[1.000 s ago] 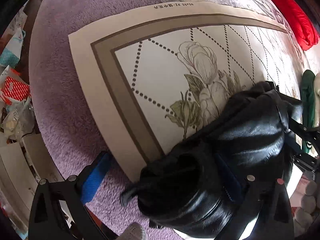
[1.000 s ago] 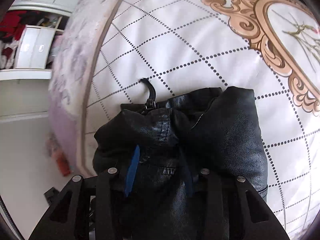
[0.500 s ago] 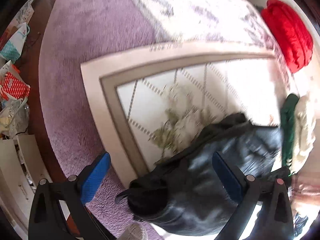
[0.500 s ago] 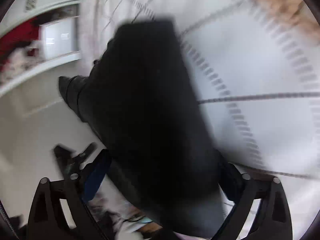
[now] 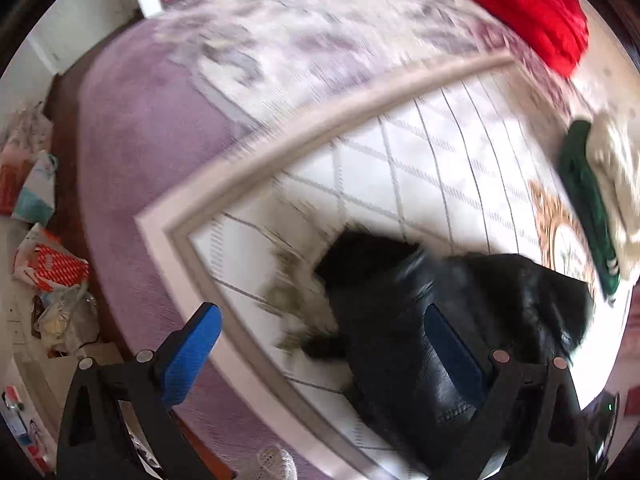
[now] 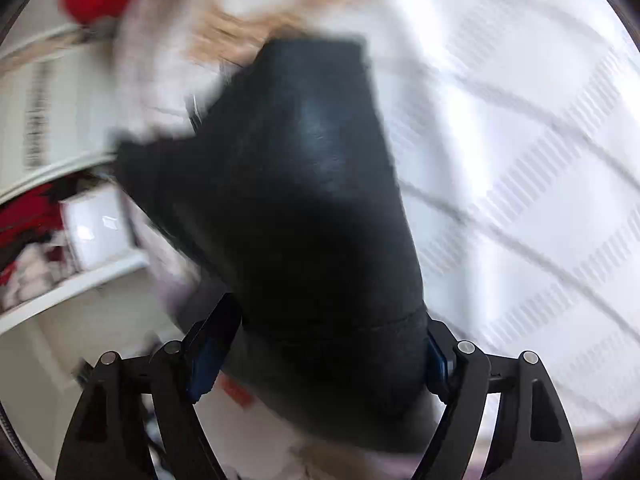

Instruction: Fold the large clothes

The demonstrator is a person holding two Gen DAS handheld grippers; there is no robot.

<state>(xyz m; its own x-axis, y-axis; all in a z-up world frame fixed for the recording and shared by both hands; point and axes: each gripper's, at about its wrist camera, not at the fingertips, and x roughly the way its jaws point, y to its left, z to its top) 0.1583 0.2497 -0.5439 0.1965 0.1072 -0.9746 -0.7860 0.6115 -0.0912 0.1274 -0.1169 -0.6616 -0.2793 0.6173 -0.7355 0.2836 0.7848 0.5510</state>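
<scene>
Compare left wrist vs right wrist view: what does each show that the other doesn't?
Left wrist only: the purple blanket, the mat's grey border, a green garment beside a cream one, floor clutter at left, and the left tongs open, nothing pinched.

Right wrist only: white shelving and the right tongs straddling the jacket; too blurred to confirm a grip.

Both: the black leather jacket, the white lattice mat, and the red garment.

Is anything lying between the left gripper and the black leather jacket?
Nothing visible. The left gripper hangs open directly above the black leather jacket on the white patterned mat, one finger over it.
</scene>
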